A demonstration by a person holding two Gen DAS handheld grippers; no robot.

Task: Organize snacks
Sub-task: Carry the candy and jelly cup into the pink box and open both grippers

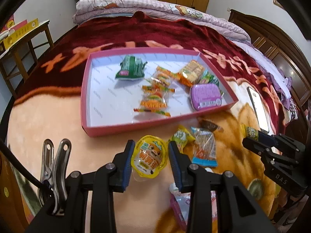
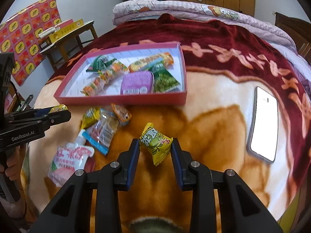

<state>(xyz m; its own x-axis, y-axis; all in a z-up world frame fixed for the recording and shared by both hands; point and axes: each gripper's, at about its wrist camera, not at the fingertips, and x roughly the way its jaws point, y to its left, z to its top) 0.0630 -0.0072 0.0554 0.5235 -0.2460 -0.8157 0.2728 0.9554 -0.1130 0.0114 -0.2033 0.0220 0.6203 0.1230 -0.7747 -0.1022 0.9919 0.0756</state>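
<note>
**Between both claws, a snack each**

Between the left claw's (image 1: 149,156) blue pads sits a yellow jelly cup (image 1: 149,156), pinched from both sides above the blanket (image 1: 48,124). Just right of that claw lie a green-yellow candy (image 1: 181,136) and a clear blue-edged packet (image 1: 205,148); below its right finger a white pouch (image 1: 177,196) pokes out. Ahead of the claw stands the pink box (image 1: 88,81), holding a green bag (image 1: 131,69), orange wrapped sweets (image 1: 153,102), a cracker pack (image 1: 191,72) and a purple tin (image 1: 206,96).

The right claw (image 2: 155,148) pinches a yellow candy (image 2: 155,142) between its pads. Left of it lies the loose pile; ahead and to the left, the box (image 2: 120,99); well to its right, a lit phone (image 2: 263,124).
</note>
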